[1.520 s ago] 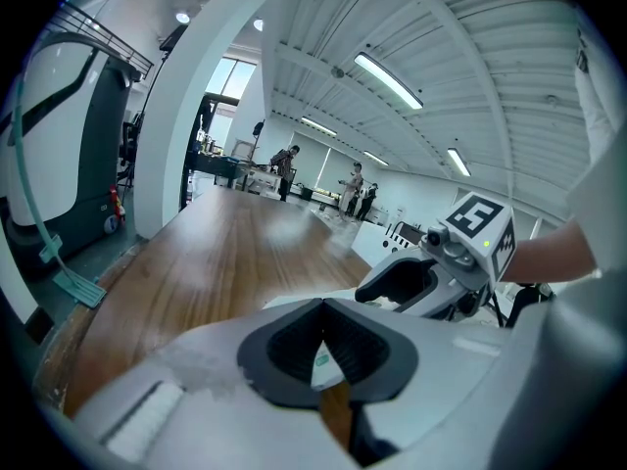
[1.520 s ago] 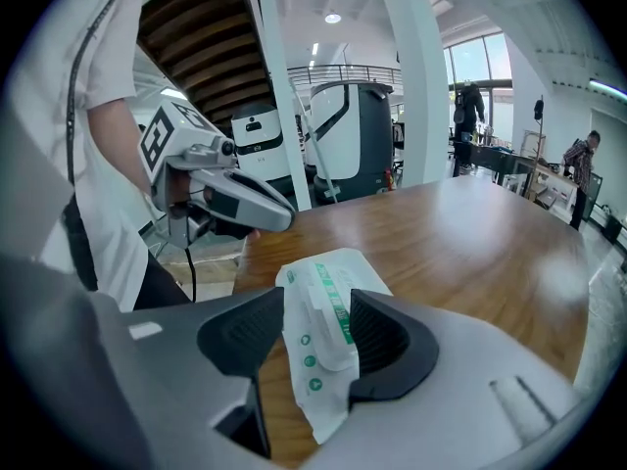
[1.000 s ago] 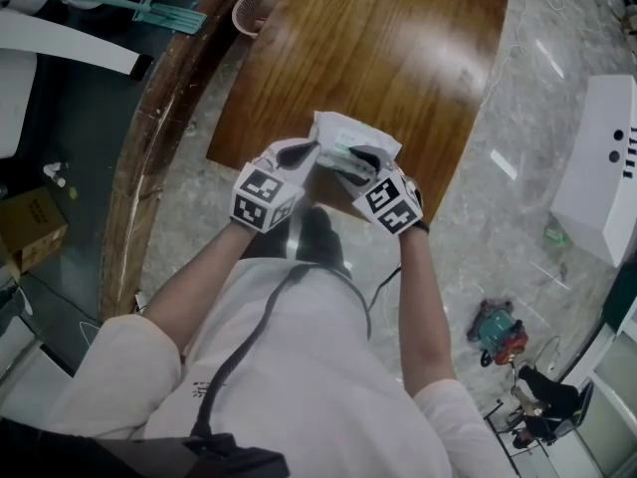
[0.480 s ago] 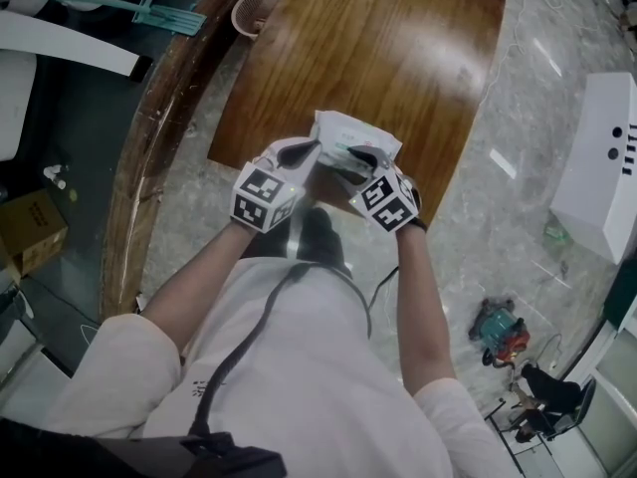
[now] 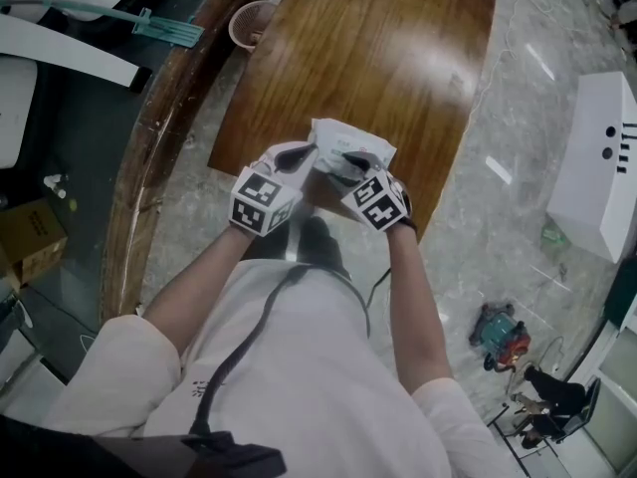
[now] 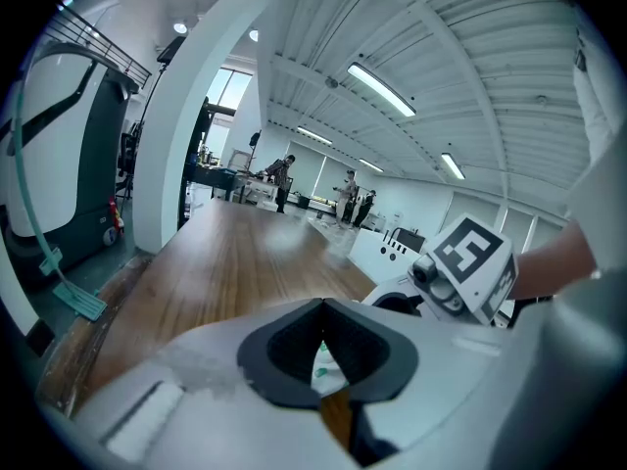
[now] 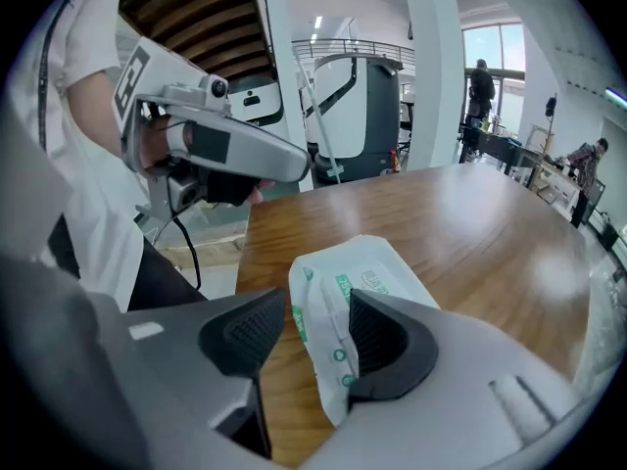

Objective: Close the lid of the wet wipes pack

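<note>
The left gripper [image 5: 305, 153] has its jaws pressed together on a thin edge of the wet wipes pack [image 5: 350, 139], a sliver of white and green film showing between them in the left gripper view [image 6: 324, 365]. The right gripper [image 5: 344, 163] has its jaws apart around the pack's near end [image 7: 377, 282]: one jaw lies against it and the other sits just beside it, with a thin strip of wood showing between. The brown wooden table [image 5: 368, 48] fills the upper middle of the head view. The pack is held between the two grippers above the table's near edge. A small pink basket [image 5: 235, 30] sits by the table's far left corner.
</note>
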Available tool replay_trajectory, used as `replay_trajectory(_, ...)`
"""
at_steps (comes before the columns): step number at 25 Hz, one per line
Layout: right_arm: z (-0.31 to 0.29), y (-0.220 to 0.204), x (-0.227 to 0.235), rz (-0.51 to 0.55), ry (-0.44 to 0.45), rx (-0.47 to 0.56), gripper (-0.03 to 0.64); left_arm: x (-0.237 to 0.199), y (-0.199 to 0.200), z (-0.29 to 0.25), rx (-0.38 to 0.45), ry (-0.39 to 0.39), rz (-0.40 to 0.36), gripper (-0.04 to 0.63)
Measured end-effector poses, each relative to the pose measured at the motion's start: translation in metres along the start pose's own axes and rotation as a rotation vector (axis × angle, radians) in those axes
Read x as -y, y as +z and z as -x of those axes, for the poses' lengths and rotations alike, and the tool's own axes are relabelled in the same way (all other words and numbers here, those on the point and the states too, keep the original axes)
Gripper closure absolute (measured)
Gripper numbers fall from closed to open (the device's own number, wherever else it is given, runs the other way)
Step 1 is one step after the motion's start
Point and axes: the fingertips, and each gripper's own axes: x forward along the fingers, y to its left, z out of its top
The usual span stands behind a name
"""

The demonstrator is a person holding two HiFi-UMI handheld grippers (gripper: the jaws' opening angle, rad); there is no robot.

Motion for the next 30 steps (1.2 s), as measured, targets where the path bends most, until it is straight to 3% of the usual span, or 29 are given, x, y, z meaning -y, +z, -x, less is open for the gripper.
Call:
replay_trajectory(3, 0.008, 0.006, 0.004, -0.041, -0.019, 0.060, 0.423, 0.003, 0.006, 0.003, 0.008, -0.005, -0.007, 0.591)
replay_trajectory(10, 0.038, 0.033, 0.013, -0.151, -0.091, 0.243, 0.607, 0.012, 0.019, 0.007, 0.020, -0.026, -0.039, 0.592)
replay_trajectory(18, 0.080, 0.053, 0.005, -0.251, -0.145, 0.401, 0.607, 0.028, 0.058, 0.018, 0.087, -0.062, -0.079, 0.592)
replay_trajectory(26, 0.160, 0.087, 0.016, -0.350, -0.303, 0.675, 0.609, 0.033, 0.105, 0.033, 0.175, -0.077, -0.115, 0.592)
replay_trajectory(30, 0.192, 0.099, 0.017, -0.350, -0.368, 0.755, 0.609, 0.039, 0.127, 0.047, 0.223, -0.089, -0.136, 0.592)
